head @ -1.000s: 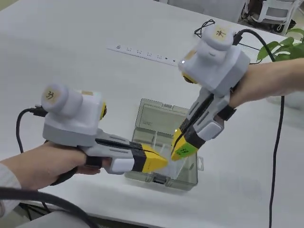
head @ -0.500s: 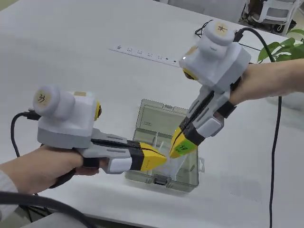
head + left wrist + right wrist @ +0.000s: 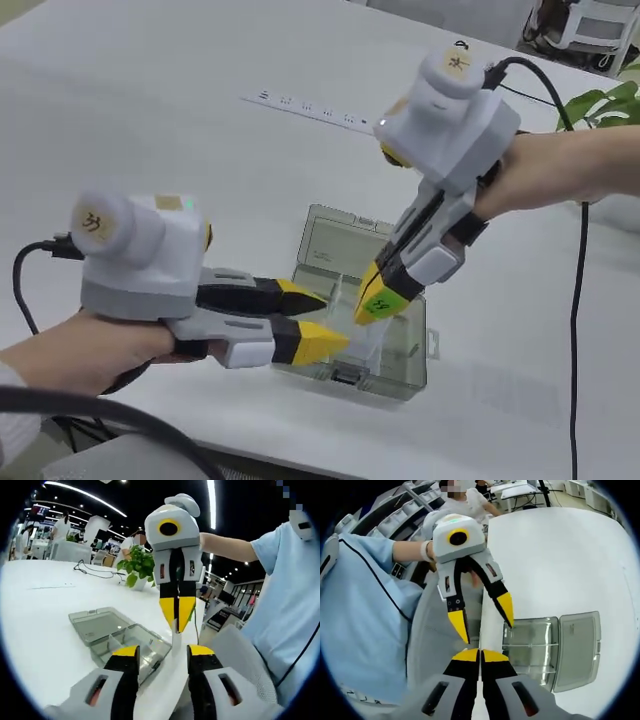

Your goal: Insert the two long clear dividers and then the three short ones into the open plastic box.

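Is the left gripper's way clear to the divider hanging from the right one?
Likely yes: the left gripper is open, and the divider hangs from the shut right gripper just ahead, nothing between.

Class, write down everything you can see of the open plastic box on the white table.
The plastic box is a shallow, clear, grey-tinted rectangle resting near the front edge of the white table. Its lid lies hinged open flat behind the base, and a small latch sits on the front wall. Thin clear partitions cross the inside. The right gripper, shut on a clear divider, hangs over the base; the open left gripper is beside it.
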`<state>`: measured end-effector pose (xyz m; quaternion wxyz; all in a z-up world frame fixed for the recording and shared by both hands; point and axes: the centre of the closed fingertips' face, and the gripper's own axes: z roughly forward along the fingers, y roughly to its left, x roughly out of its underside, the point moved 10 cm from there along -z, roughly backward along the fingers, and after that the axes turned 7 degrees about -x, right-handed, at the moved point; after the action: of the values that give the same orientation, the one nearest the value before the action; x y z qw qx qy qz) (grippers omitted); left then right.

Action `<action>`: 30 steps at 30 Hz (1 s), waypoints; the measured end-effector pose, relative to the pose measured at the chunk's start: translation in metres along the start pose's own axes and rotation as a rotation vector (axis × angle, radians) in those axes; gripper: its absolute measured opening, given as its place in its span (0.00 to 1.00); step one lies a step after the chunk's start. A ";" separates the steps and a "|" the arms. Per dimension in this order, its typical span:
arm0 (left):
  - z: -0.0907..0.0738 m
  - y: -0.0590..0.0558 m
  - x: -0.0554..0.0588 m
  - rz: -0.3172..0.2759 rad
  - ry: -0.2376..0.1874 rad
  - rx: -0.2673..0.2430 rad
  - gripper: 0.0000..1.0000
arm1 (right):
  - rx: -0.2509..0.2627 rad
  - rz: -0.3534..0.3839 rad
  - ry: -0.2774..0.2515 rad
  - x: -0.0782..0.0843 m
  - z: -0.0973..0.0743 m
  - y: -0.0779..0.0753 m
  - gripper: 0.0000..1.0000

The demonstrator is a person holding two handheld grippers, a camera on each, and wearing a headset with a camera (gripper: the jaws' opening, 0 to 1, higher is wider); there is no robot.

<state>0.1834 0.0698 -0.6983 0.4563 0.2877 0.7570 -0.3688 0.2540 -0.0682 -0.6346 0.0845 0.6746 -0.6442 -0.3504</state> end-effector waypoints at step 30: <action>-0.013 0.026 0.017 0.041 0.079 -0.265 1.00 | 0.341 -0.007 -0.103 -0.009 0.003 -0.046 0.02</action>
<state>0.1903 0.0970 -0.7173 0.4676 0.2548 0.8104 -0.2443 0.2907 -0.0521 -0.6595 -0.0656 0.6623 -0.6956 -0.2706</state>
